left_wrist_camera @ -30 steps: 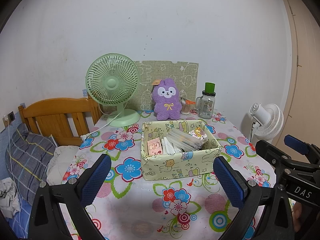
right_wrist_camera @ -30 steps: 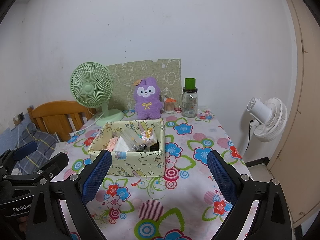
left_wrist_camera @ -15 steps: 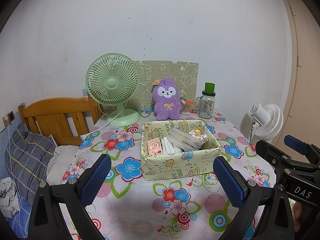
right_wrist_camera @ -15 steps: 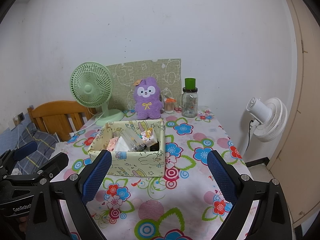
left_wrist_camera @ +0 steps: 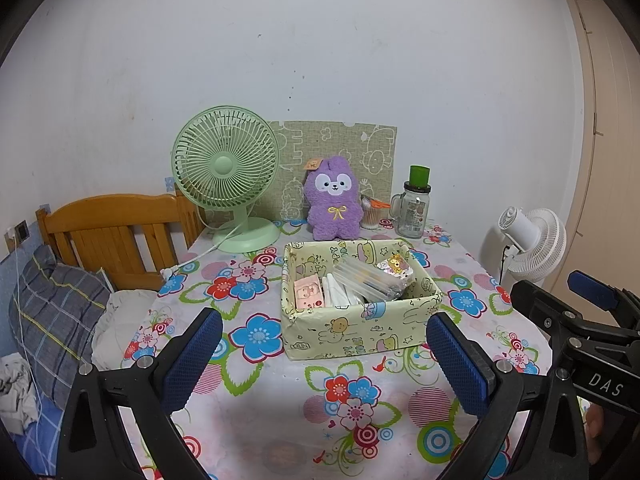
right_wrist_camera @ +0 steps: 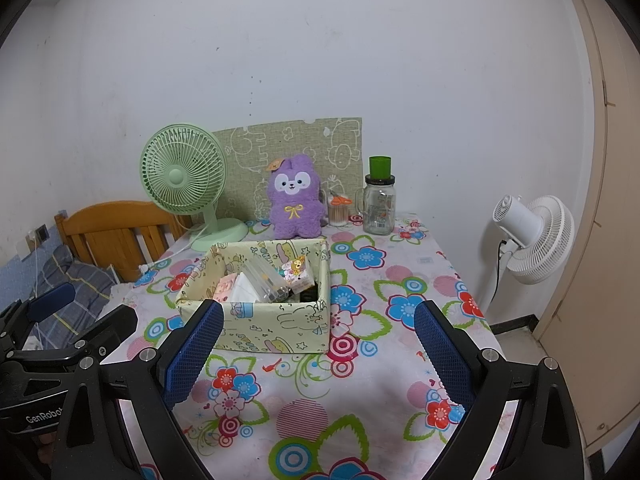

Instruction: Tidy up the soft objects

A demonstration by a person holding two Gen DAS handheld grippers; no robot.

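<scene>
So the table with the flowery, brightly printed tablecloth (left_wrist_camera: 256,412) is seen from both wrist cameras. The left gripper (left_wrist_camera: 324,360) is held low over the near edge, its blue-padded fingers (left_wrist_camera: 192,356) spread wide with nothing between them. Same story for the right gripper (right_wrist_camera: 318,354): blue textured pads (right_wrist_camera: 194,350) set far apart, nothing pinched. Each gripper is also caught at the edge of the other's view, off to the side of the table.

In the middle of the table a pale yellow-green fabric box with cartoon animal prints (left_wrist_camera: 356,332) is parked. It's packed with small stuff: a pink packet (left_wrist_camera: 308,294), some white folded items (left_wrist_camera: 340,296), a clear plastic case (left_wrist_camera: 366,280) lying tilted across the top, and a shiny little packet with a yellow character on it (left_wrist_camera: 394,268). What's deeper in the box can't be made out.

The fluffy purple plush bunny with a yellow bow (left_wrist_camera: 334,204) is sat upright at the far edge of the table, well apart from both grippers, leaned against a green patterned board (left_wrist_camera: 340,140) propped on the wall. A mint-green desk fan (left_wrist_camera: 226,172) is stood to its left, and a glass mug jar with a green cup on top (left_wrist_camera: 414,208) to its right, with a small container of cotton swabs (left_wrist_camera: 372,216) tucked between plush and jar.

A white standing fan (right_wrist_camera: 528,236) is placed on the floor right of the table, a wooden headboard (left_wrist_camera: 116,232) and a plaid pillow (left_wrist_camera: 48,312) to the left.
</scene>
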